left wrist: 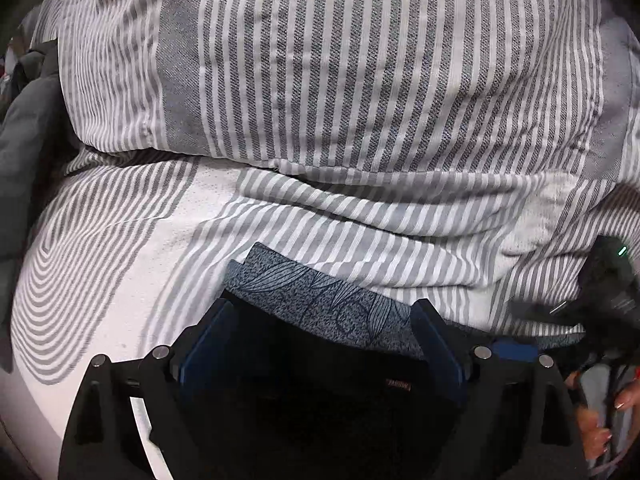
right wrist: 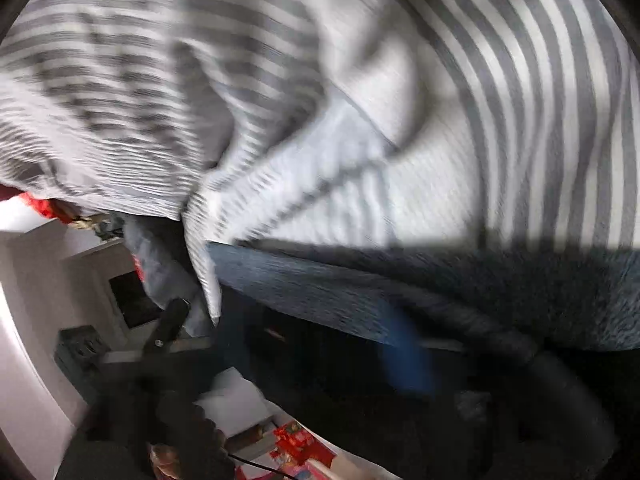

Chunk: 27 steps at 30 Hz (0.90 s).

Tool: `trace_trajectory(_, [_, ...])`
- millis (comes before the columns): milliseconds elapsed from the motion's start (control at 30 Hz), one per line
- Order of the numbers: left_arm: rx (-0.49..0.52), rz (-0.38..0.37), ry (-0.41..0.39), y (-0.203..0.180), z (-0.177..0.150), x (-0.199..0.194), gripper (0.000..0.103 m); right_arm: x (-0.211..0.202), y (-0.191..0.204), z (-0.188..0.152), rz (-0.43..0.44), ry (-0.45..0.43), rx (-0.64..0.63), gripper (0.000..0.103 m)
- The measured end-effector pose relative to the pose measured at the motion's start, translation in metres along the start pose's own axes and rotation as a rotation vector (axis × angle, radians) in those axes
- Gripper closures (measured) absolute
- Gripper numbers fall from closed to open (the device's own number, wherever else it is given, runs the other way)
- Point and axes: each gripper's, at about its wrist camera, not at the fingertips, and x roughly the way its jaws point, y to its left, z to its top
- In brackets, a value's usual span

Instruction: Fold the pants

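1. Clothing [left wrist: 24,128] in dark grey is bunched at the far left of the left wrist view, against a striped pillow [left wrist: 360,64].
2. Beneath the pillow, a grey-and-white striped bedsheet [left wrist: 120,248] covers the bed.
3. Pants [left wrist: 320,300], blue-grey with a leaf print, lie folded on the sheet at the near edge, between the spread fingers of the left gripper [left wrist: 322,320]; the blue pads do not press on them.
4. At the right edge, a hand [left wrist: 604,420] is in view.
5. In the blurred right wrist view, the right gripper [right wrist: 296,344] has its fingers set wide apart over the pants' edge; nothing is visibly pinched.
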Motion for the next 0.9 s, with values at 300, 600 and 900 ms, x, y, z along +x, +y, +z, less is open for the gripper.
trace_trajectory(300, [0.048, 0.089, 0.127, -0.002, -0.034, 0.032, 0.013, -0.015, 0.031, -0.050, -0.165, 0.030, -0.215, 0.002])
trace_trajectory(600, [0.053, 0.156, 0.125, 0.000, -0.053, 0.051, 0.008, -0.018, -0.027, -0.040, -0.245, 0.020, -0.170, 0.003])
trace_trajectory(900, [0.157, 0.129, 0.132, -0.043, -0.071, 0.015, 0.008, -0.082, -0.016, -0.086, -0.245, -0.054, -0.231, 0.003])
